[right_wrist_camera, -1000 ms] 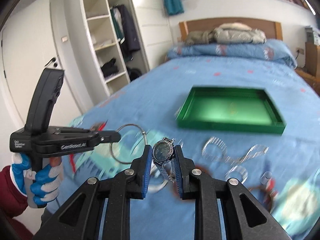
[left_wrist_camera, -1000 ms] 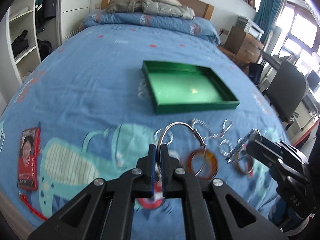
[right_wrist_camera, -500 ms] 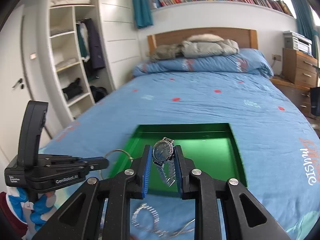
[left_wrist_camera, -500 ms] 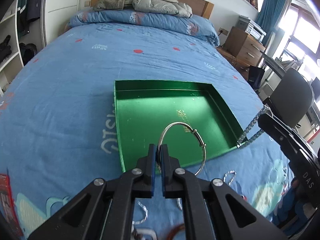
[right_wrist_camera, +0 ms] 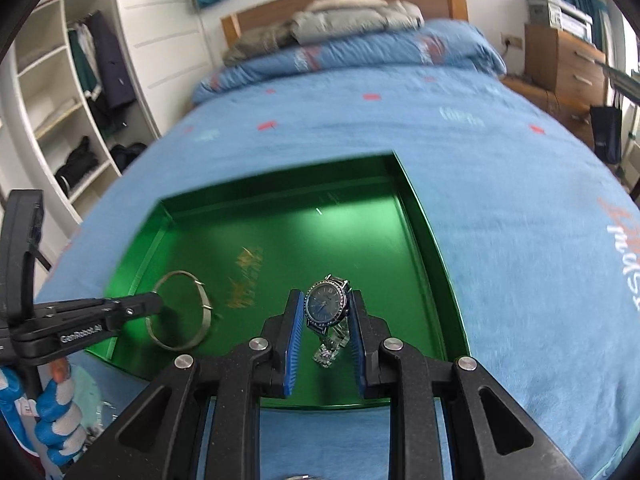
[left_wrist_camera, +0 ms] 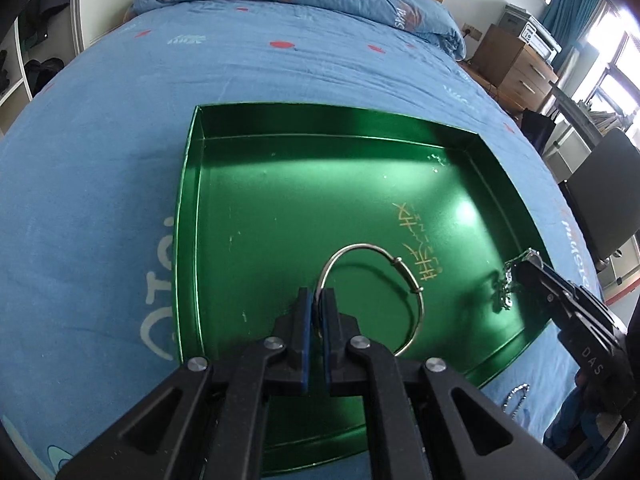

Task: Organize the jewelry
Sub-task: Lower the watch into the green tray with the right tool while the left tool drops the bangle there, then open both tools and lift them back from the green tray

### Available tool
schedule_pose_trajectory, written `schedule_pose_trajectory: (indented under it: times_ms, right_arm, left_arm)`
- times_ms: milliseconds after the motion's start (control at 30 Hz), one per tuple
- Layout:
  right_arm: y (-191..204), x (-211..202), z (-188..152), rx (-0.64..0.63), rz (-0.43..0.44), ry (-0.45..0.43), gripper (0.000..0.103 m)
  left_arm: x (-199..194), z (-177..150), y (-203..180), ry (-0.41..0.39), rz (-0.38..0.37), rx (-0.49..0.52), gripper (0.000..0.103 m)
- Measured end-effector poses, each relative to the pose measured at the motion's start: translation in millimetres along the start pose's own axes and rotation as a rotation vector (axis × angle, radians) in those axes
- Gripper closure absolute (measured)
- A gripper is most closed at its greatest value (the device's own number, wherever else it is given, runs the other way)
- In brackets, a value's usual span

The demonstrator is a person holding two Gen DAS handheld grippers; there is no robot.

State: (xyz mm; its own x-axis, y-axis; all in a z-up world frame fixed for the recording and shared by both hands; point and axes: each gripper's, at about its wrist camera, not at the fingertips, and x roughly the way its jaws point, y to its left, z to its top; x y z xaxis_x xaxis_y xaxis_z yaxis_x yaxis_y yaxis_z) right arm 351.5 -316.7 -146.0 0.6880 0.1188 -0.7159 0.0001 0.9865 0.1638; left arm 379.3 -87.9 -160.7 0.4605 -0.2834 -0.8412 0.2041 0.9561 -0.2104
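Over the middle of both wrist views now sits the green tray [left_wrist_camera: 192, 240], where a second ago it lay far up the frame beyond a scatter of jewellery on the blue bedspread [left_wrist_camera: 100, 140]; both hands have carried their loads across, so the scatter has dropped out of view at the bottom edge. That puts the job at the point of release, judging by how low each piece hangs over the tray floor. The left gripper [left_wrist_camera: 317, 308] is clenched tight on one silver bangle [left_wrist_camera: 416, 292], which juts forward from the pads at the lower centre of its view, above the gold lettering. The right gripper [right_wrist_camera: 324, 316] is grasping one blue-faced wristwatch [right_wrist_camera: 325, 304] by the case, its metal strap hanging down between the pads. Count: one tray, with nothing lying loose in it yet; one bangle; one watch; two grippers; and one chain-like piece [left_wrist_camera: 516, 396] showing on the bedspread at the lower right of the left view, just outside the tray.
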Motion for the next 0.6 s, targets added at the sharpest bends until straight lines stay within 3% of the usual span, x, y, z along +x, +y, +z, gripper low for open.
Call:
schedule_pose_trajectory:
  times_ms: [300, 367, 433, 600]
  right_arm:
    - [-3.3, 18.0, -5.4, -0.02, -0.048, 0.076, 0.079]
    - [-2.3, 17.2, -4.8, -0.029, -0.048, 0.082, 0.07]
    - [-0.9, 14.1, -4.1, -0.034, -0.052, 0.082, 0.055]
    - [-1.5, -8.1, 0.3, -0.024, -0.052, 0.05, 0.048]
  left_arm:
    - [3.7, 5.4, -1.5, -0.011, 0.048, 0.018, 0.098]
    - [3.1, 5.3, 0.0, -0.011, 0.047, 0.014, 0.098]
    - [2.9, 6.4, 0.8, -0.005, 0.038, 0.003, 0.097]
    - [-6.6, 7.3, 4.6, -0.006, 0.065, 0.002, 0.095]
